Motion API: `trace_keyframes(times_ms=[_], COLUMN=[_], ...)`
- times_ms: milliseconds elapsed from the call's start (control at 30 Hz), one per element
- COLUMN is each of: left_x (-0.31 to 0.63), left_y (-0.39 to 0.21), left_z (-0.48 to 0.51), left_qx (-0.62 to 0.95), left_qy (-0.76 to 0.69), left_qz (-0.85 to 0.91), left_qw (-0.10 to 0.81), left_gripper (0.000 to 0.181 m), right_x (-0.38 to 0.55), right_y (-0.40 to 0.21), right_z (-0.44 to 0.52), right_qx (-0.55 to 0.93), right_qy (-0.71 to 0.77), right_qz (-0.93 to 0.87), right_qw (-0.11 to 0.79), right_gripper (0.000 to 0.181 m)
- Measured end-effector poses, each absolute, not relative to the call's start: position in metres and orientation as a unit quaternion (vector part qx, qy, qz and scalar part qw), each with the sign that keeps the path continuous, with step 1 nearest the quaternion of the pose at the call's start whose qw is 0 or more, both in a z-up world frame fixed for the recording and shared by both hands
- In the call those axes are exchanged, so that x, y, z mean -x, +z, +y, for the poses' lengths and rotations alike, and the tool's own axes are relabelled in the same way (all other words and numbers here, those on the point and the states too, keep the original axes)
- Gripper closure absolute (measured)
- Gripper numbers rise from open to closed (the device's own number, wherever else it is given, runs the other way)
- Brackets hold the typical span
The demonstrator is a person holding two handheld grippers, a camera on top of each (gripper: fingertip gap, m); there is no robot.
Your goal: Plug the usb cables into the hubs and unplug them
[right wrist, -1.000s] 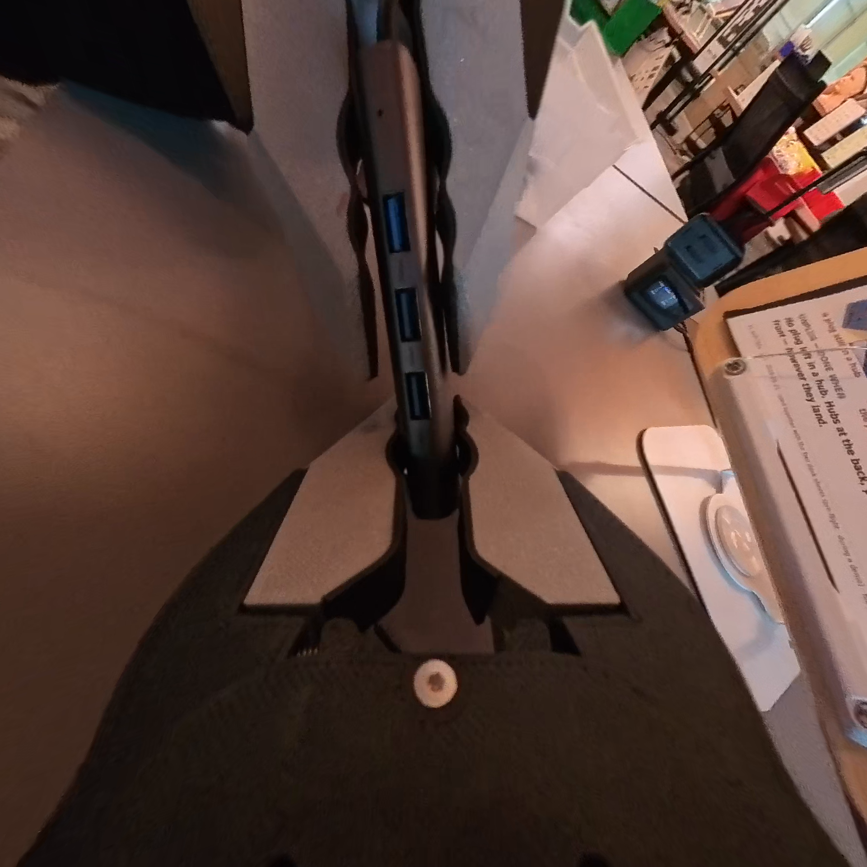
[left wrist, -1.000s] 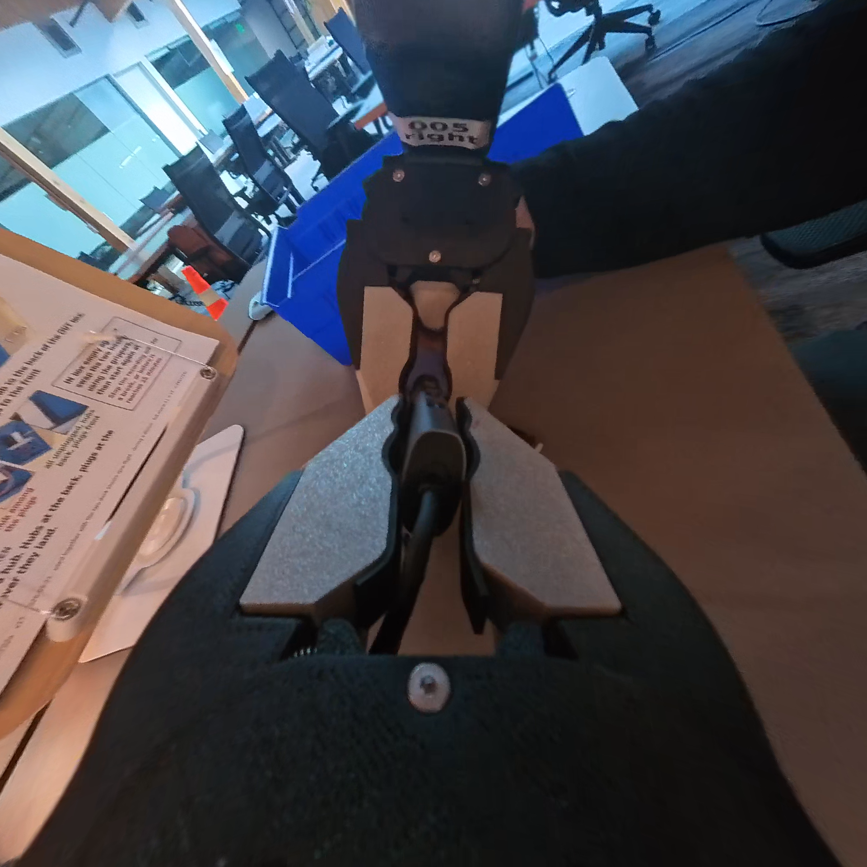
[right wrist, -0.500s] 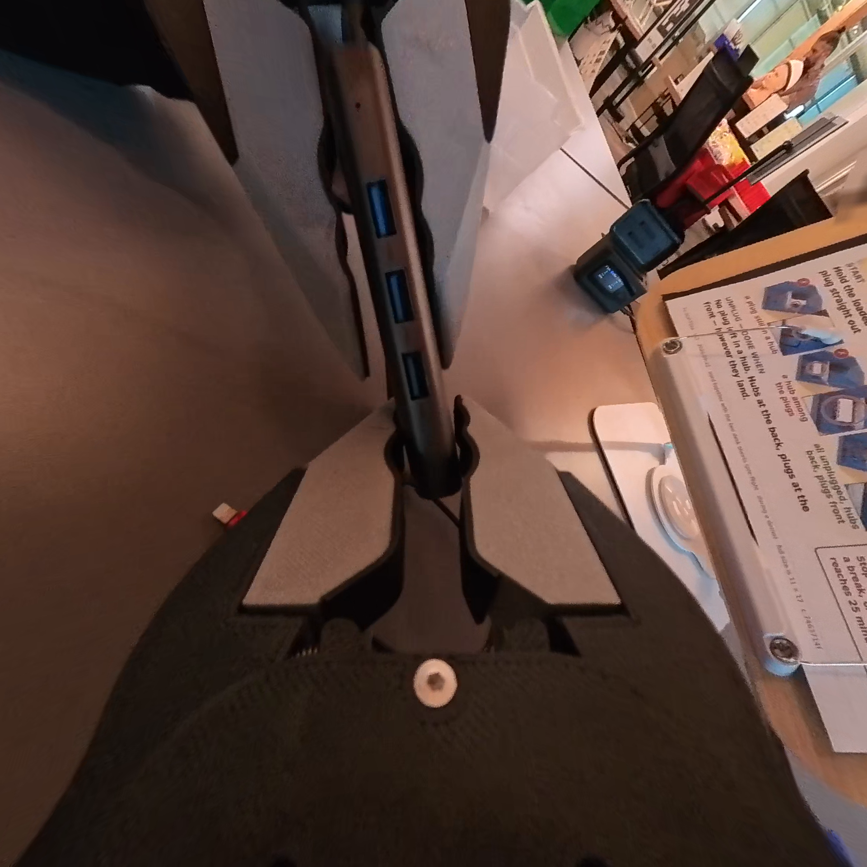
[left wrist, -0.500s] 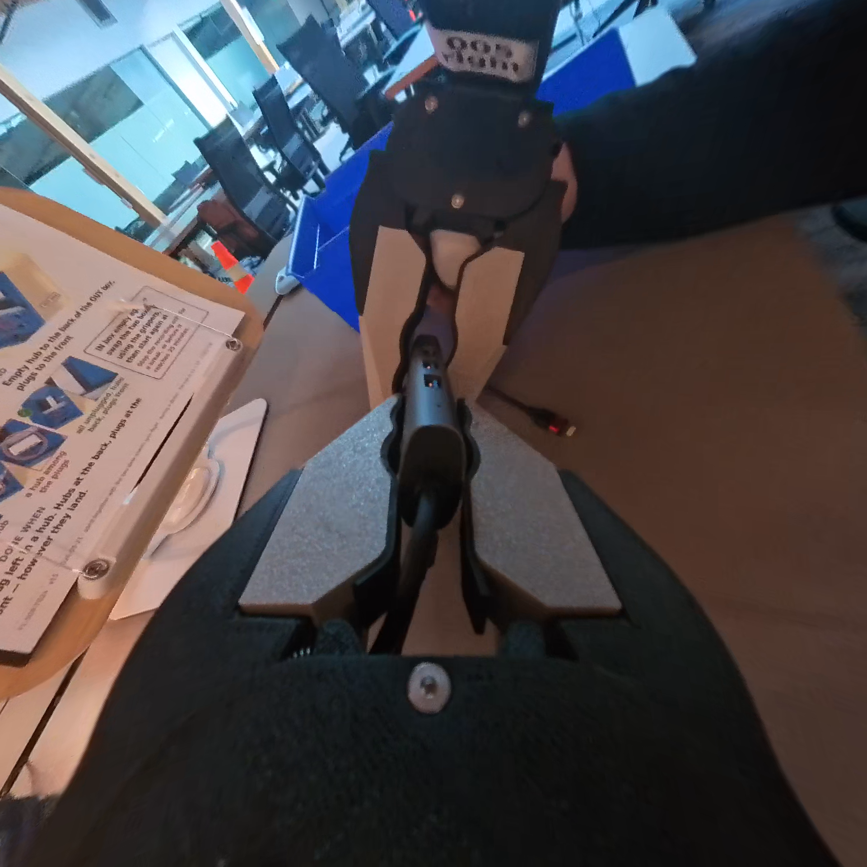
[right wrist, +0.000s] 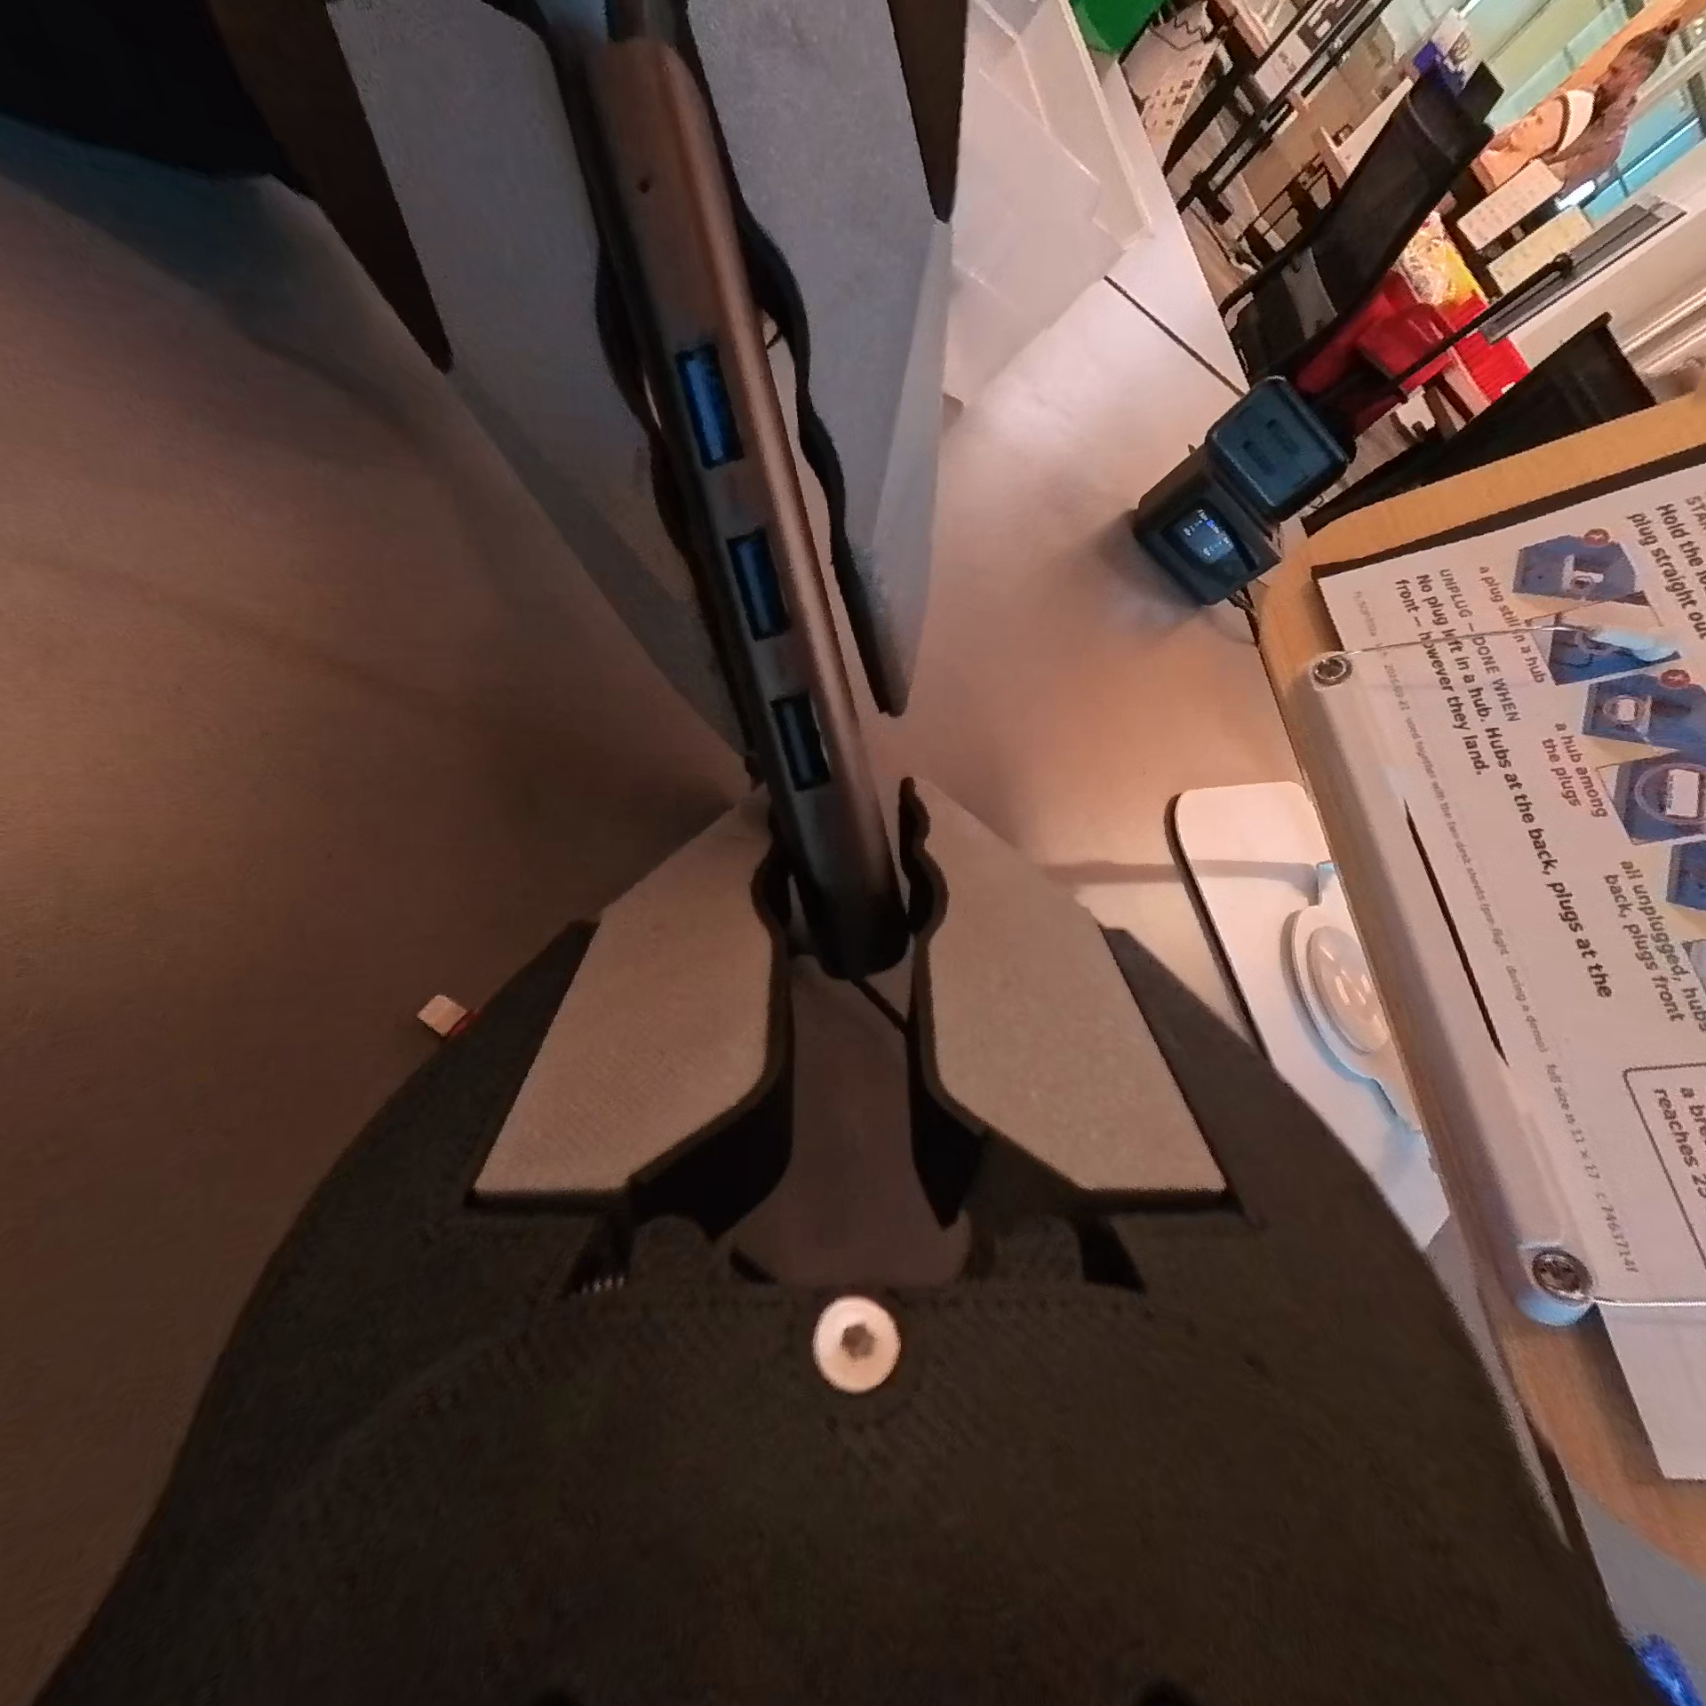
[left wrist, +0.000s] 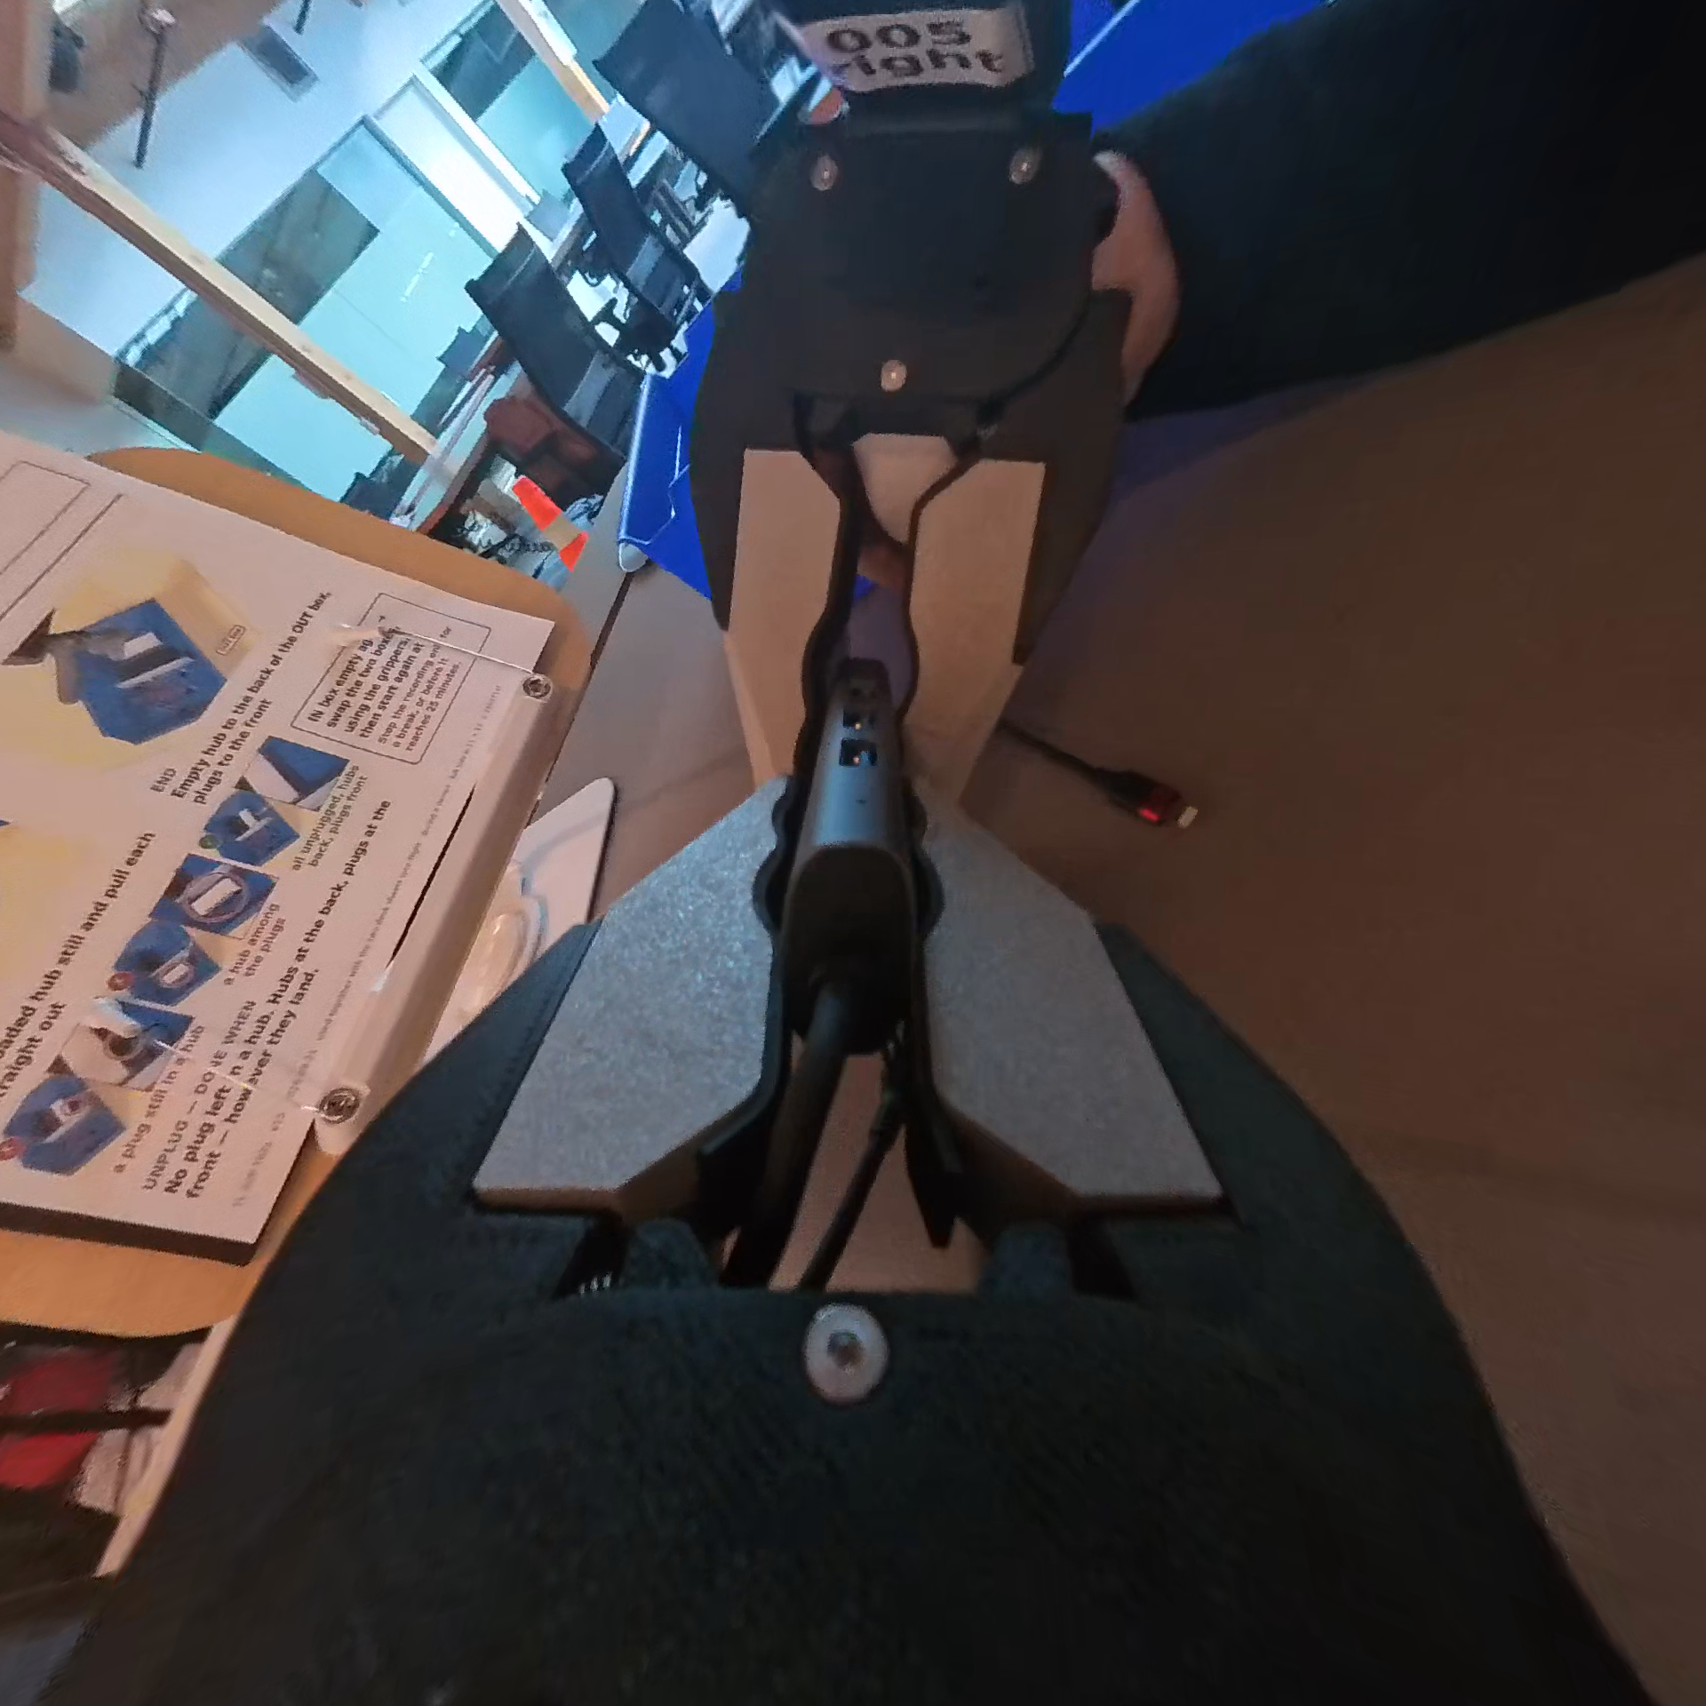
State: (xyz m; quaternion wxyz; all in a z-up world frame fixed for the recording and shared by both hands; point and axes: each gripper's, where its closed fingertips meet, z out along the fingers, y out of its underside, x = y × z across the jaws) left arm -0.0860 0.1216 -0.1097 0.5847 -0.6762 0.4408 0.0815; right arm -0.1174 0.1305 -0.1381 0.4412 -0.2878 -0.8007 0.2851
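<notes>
The hub [left wrist: 854, 812], a slim grey bar, was held off the tabletop [left wrist: 1385, 738] between both tools, one at each end. The left hand-held gripper [left wrist: 845, 886] was closed on the end where the hub's own black lead [left wrist: 812, 1089] came out; that lead ran back between its fingers. The right hand-held gripper [right wrist: 845, 886] was closed on the opposite end, so the two tools faced each other along the length of the hub. In the right wrist view, the hub ran away from the camera with three blue ports [right wrist: 762, 586] showing on its left edge, all of them empty, and its far end sat between the grey pads of the left tool. A cable [left wrist: 1099, 780] with a red plug [left wrist: 1154, 814] lay loose on the tabletop, just beside the right tool and apart from the hub. A sheet [left wrist: 231, 831] on a board [left wrist: 545, 637] stood to the side.
</notes>
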Motion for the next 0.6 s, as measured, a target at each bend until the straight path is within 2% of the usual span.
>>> trace_keyframes(times_ms=[67,133,400,500,600], left_x=[0.090,0.101,0.156,0.161,0.162], left_y=[-0.113,-0.115,-0.124,-0.133,-0.130], left_z=[0.123,0.125,0.132,0.132,0.133], left_qx=[0.679,0.685,0.689,0.690,0.689], left_qy=[0.101,0.130,0.309,0.322,0.323], left_qz=[0.444,0.439,0.418,0.426,0.419], left_qw=[0.576,0.567,0.505,0.489,0.495], left_gripper=[0.163,0.163,0.163,0.163,0.163], right_x=[0.117,0.116,0.110,0.110,0.112], right_y=[-0.142,-0.146,-0.163,-0.170,-0.170], right_z=[0.138,0.147,0.159,0.162,0.166], right_qx=[0.297,0.310,0.345,0.372,0.389], right_qy=[0.269,0.258,0.267,0.292,0.323], right_qz=[-0.803,-0.804,-0.814,-0.810,-0.799], right_qw=[0.440,0.436,0.383,0.346,0.325], right_gripper=[0.165,0.157,0.150,0.136,0.135])
